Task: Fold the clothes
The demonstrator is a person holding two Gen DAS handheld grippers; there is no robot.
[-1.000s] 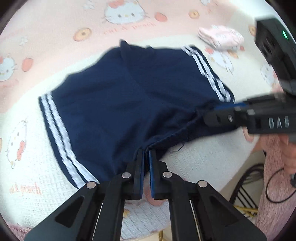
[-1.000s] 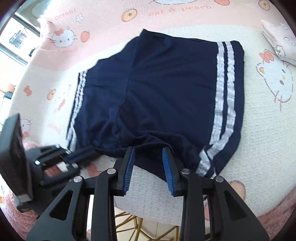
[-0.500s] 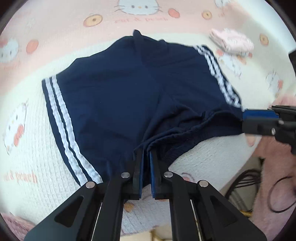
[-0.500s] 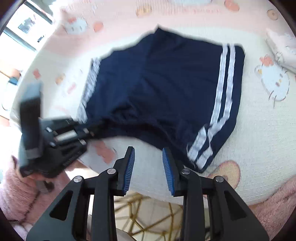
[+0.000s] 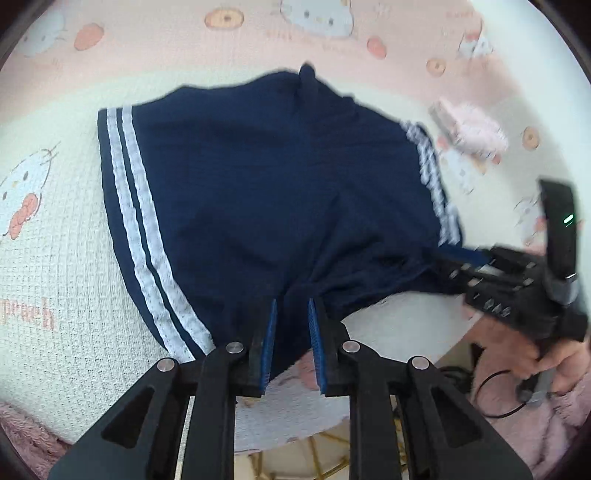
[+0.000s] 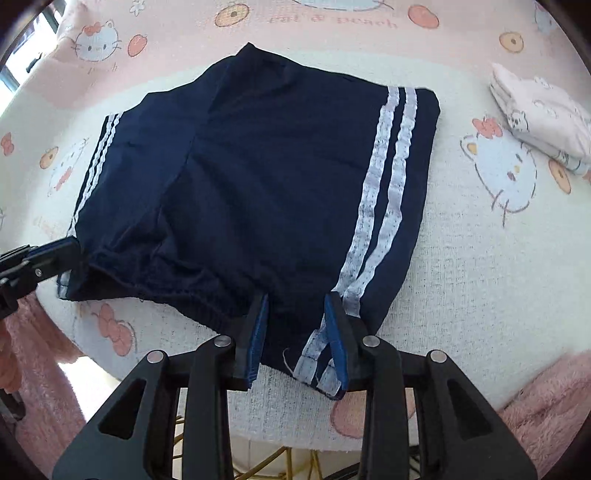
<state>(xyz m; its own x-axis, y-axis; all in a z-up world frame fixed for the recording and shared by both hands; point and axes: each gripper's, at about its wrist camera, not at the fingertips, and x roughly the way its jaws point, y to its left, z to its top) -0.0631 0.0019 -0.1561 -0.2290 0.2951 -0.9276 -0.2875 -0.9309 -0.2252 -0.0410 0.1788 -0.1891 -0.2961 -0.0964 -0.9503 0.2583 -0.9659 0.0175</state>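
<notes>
Shorts (image 6: 266, 192) flat at table's (image 6: 480, 280) near edge, unfolded. Left gripper (image 5: 291, 343) just opened, waistband between jaws (released); right gripper (image 6: 297, 343) part-open, straddling waistband, gripping nothing.

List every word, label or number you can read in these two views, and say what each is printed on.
"cat & peach": pink lettering on the cloth, far edge of the right wrist view, at.
"peach", first letter cut off: same cloth, left edge of the left wrist view, at.
Pale lettering on the right tool: too blurred to read.
Shorts and folded white garment: no text visible.
</notes>
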